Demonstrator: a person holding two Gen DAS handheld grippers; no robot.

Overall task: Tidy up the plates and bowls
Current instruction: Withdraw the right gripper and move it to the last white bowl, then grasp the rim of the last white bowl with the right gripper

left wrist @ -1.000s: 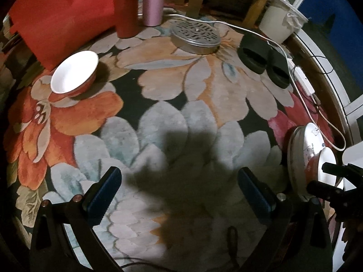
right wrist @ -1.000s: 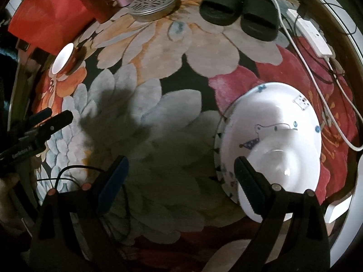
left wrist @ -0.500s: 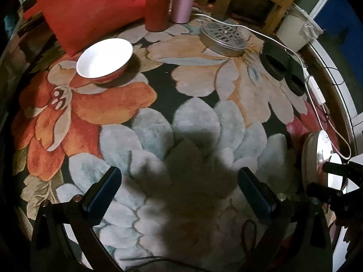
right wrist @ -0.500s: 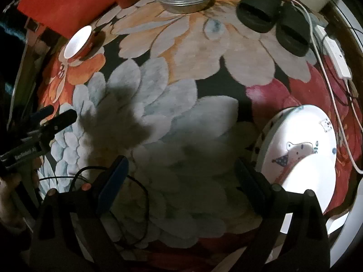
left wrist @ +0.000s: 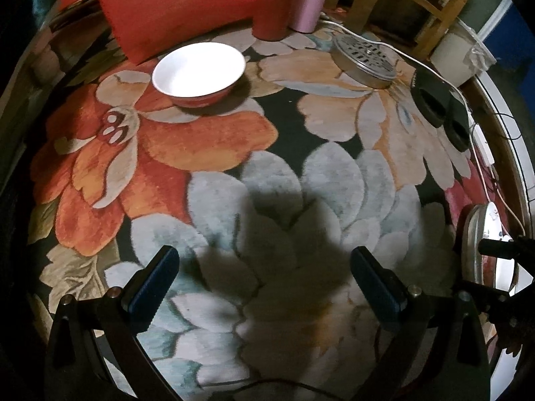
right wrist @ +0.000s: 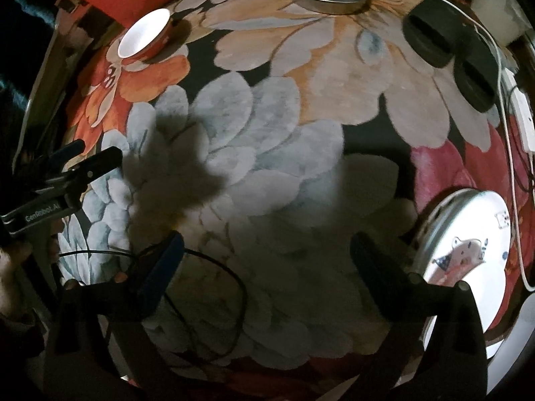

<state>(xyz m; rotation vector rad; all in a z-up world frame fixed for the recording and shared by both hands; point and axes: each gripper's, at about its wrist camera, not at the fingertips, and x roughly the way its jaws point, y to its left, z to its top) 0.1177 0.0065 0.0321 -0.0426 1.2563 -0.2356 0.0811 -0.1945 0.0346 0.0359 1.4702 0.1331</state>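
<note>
Floral carpet (left wrist: 217, 140) held a red bowl (left wrist: 199, 73) far left; glazed, rigid, breakable, probably slippery, best pinched at its rim. Left gripper (left wrist: 264, 284) and right gripper (right wrist: 264, 260) gaped wide, empty.

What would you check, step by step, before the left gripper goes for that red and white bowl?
1. Left gripper open and empty: ok, jaws spread wide.
2. Bowl upright on the rug and empty: ok.
3. Path over the rug to the bowl clear: ok.
4. Room around the bowl: not ok, the red panel stands close behind it; whether they touch, cannot tell.
5. Right gripper out of the way: ok, open, beside the plate.
6. Bowl already on the plate: cannot tell, that spot is glare.
</note>
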